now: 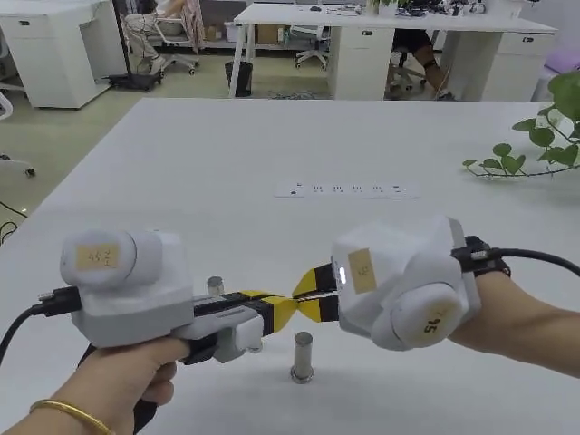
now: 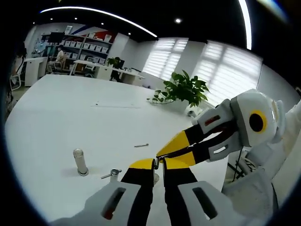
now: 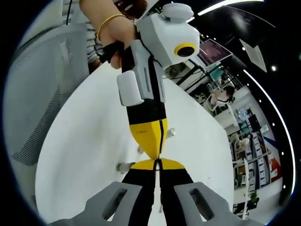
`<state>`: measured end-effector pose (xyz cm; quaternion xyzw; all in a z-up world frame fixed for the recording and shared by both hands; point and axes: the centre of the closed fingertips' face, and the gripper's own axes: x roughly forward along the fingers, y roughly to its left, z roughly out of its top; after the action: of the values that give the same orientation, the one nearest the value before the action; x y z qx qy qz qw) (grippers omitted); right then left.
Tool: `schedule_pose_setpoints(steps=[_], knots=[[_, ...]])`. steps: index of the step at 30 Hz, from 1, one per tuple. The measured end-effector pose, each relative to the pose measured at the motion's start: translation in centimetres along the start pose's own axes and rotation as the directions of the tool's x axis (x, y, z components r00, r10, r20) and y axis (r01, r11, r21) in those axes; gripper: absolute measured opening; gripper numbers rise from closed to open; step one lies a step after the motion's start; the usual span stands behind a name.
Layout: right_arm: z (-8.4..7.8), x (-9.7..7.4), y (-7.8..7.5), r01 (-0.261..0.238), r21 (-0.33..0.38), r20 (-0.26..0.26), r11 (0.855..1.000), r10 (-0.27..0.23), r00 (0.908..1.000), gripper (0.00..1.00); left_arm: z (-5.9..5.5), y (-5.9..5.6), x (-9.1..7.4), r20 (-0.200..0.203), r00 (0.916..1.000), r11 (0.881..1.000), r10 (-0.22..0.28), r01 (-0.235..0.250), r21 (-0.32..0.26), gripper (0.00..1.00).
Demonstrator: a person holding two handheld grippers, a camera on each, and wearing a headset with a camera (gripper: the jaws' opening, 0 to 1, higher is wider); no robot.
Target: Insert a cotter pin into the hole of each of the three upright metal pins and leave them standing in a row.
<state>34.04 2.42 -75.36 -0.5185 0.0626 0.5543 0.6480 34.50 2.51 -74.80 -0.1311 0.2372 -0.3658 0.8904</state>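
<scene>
A person's left hand [image 1: 127,376], with a gold bangle [image 1: 68,415] at the wrist, holds the left tool [image 1: 285,306] pointing right. A forearm [image 1: 526,322] reaches in from the right behind the right tool [image 1: 304,295], which points left. The two tools meet tip to tip above a white bench [image 1: 181,163]. Both are clenched, each pair of yellow and black jaws drawn together with barely a slit between them. In the left gripper view a tiny grey metal piece [image 2: 155,163] shows right at the touching tips. It is too small to tell what it is or which tool grips it.

Just on the person's side of the tips, a near pin [image 1: 302,356] of grey metal stands upright on the bench, apart from both tools.

In the left gripper view, two more metal pins stand on the bench to the left of that tool's jaws. Close beside the jaws is a low pin [image 2: 114,174] with a thin wire piece [image 2: 106,176] poking out of its side. Further left is a tall pin [image 2: 80,161], upright and bare. Ahead of the left tool's tips, a loose cotter pin [image 2: 140,145] lies flat on the bench.

Well beyond both tools a white power strip [image 1: 347,189] lies flat. Past the right tool, at the bench's right edge, stands a leafy green plant [image 1: 544,136]. Farthest back are white desks [image 1: 390,36] and office chairs [image 1: 177,36].
</scene>
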Motion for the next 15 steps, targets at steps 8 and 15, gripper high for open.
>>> schedule_pose_setpoints(steps=[8, 15], knots=[[0.23, -0.05, 0.11, -0.003, -0.001, 0.007, 1.000, 0.003, 1.0000, 0.02, 0.06, -0.03, -0.06, 0.002, 1.0000, 0.999, -0.004, 0.004, -0.035, 0.01], [0.29, -0.01, 0.28, -0.005, -0.009, 0.007, 1.000, 0.005, 1.0000, 0.03, -0.20, -0.24, -0.07, -0.009, 0.9999, 1.000, -0.007, 0.007, -0.021, 0.01]])
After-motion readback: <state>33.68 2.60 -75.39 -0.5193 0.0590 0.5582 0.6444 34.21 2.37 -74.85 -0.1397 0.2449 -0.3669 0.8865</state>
